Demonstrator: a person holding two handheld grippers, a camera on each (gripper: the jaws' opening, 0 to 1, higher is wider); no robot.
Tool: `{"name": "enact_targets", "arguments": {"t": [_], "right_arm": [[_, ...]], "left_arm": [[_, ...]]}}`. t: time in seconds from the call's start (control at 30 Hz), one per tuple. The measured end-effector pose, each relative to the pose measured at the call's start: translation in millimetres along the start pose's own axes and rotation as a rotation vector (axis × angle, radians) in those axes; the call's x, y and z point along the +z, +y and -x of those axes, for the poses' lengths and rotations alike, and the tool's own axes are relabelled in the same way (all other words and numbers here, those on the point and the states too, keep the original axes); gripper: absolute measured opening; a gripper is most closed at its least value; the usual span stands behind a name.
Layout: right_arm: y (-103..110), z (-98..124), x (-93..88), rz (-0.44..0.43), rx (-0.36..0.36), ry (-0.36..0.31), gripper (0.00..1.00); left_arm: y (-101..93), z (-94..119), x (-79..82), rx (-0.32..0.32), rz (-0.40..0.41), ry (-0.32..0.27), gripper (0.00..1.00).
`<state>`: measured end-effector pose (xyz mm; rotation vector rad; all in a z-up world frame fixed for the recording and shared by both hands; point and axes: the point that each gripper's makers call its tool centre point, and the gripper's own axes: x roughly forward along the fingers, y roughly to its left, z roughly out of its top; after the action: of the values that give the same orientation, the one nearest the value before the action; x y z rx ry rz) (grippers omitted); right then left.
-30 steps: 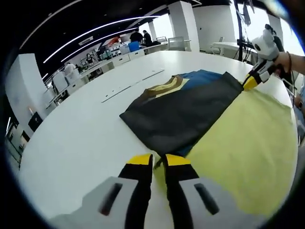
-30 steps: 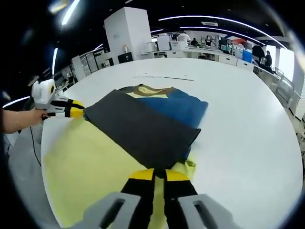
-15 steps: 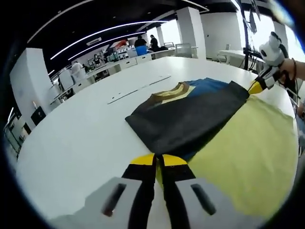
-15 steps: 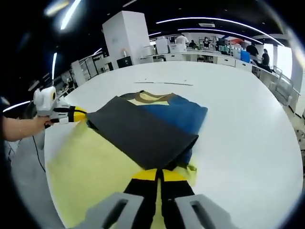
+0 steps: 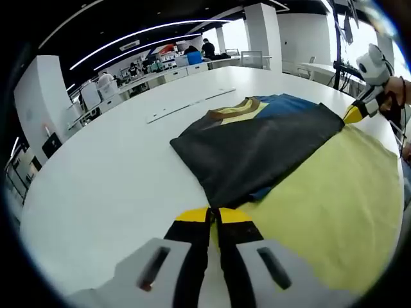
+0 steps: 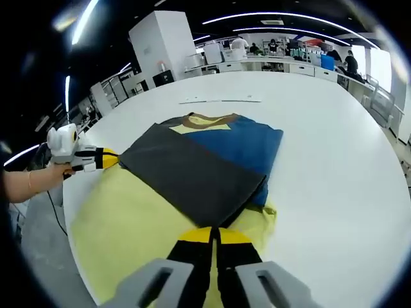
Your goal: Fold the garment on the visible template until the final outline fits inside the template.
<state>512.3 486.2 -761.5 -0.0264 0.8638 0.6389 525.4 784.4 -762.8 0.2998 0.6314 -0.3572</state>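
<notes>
Open-plan hall with white columns, ceiling light strips and distant desks with people. Broad white table [image 5: 103, 173] underneath, a flat pale strip [image 5: 189, 106] lying beyond the cloth. Yellow template [image 5: 334, 212] spread near the table's edge. Garment [image 5: 257, 151] lying partly on it, partly on bare table: dark grey panel folded over blue, brown-and-yellow collar at the far end. Left gripper [image 5: 214, 215] clenched on the garment's near corner, jaws together. Right gripper [image 6: 215, 235] likewise pinched on the opposite corner of the dark fold.
</notes>
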Motion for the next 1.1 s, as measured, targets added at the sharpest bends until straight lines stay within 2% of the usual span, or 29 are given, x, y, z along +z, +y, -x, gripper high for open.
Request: {"name": "enact_targets", "arguments": {"t": [0.17, 0.23, 0.3, 0.4, 0.5, 0.6, 0.7, 0.8, 0.87, 0.97, 1.1], "right_arm": [[-4, -1, -3.6, 0.001, -0.014, 0.013, 0.01], [-3, 2, -1.0, 0.008, -0.008, -0.007, 0.13], [0, 5, 1.6, 0.022, 0.003, -0.02, 0.32], [8, 9, 6.3, 0.12, 0.029, -0.033, 0.52], [18, 16, 9.0, 0.18, 0.061, -0.042, 0.63], [26, 23, 7.7, 0.226, 0.095, -0.036, 0.75], [34, 31, 1.6, 0.283, 0.13, -0.009, 0.81], [40, 40, -6.4, 0.325, 0.15, 0.018, 0.91], [43, 46, -11.1, 0.371, 0.164, 0.035, 0.96], [48, 56, -20.4, 0.42, 0.187, 0.067, 0.98], [55, 67, -32.1, 0.455, 0.225, 0.105, 0.99]], "left_arm": [[1.0, 0, -3.8, 0.005, 0.014, 0.015, 0.05], [3.6, 4, -2.3, 0.016, 0.036, -0.007, 0.13], [6.3, 7, -1.0, 0.027, 0.042, -0.015, 0.27], [9.3, 14, 4.4, 0.025, 0.101, -0.041, 0.39], [7.8, 24, 11.1, 0.016, 0.09, -0.07, 0.49], [-1.2, 37, 15.1, -0.022, 0.062, -0.083, 0.6], [-10.6, 49, 14.8, -0.059, 0.035, -0.08, 0.68], [-17.5, 58, 10.1, -0.099, 0.069, -0.081, 0.82], [-20.6, 66, 5.4, -0.114, 0.065, -0.068, 0.85], [-27.0, 79, -0.1, -0.139, 0.033, -0.057, 0.91], [-37.5, 91, -9.0, -0.196, 0.045, -0.035, 0.96]]}}
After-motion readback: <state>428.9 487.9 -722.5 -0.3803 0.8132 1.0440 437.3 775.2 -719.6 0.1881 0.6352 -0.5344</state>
